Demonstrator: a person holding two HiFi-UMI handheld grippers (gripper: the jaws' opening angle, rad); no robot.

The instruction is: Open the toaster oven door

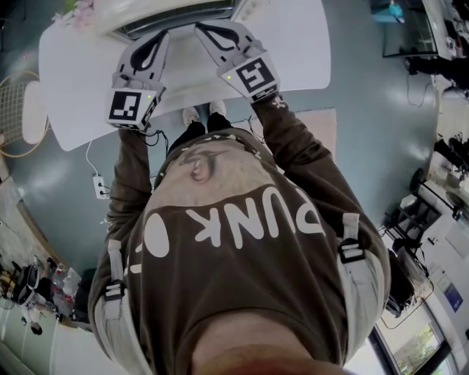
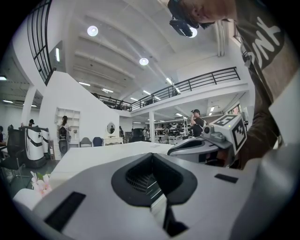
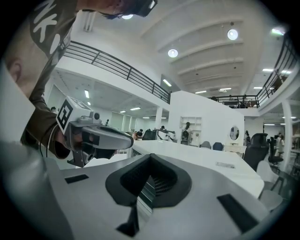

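The toaster oven (image 1: 172,13) is white with a dark glass strip and lies at the top edge of the head view, on the white table (image 1: 300,51); only a part of it shows. My left gripper (image 1: 157,38) and right gripper (image 1: 204,29) hover side by side just in front of it, tips pointing at it. Both are shut with nothing held. In the left gripper view the left gripper (image 2: 152,158) has its jaws pressed together, and the right gripper (image 2: 206,140) shows beside it. The right gripper view shows the same for the right gripper (image 3: 150,158), with the left gripper (image 3: 96,136) at its left.
Pink flowers (image 1: 79,11) lie at the table's far left corner. A round white stool (image 1: 33,110) and a wire basket (image 1: 11,95) stand left of the table. A power strip (image 1: 100,187) lies on the floor by my feet. Other people stand far off in the hall.
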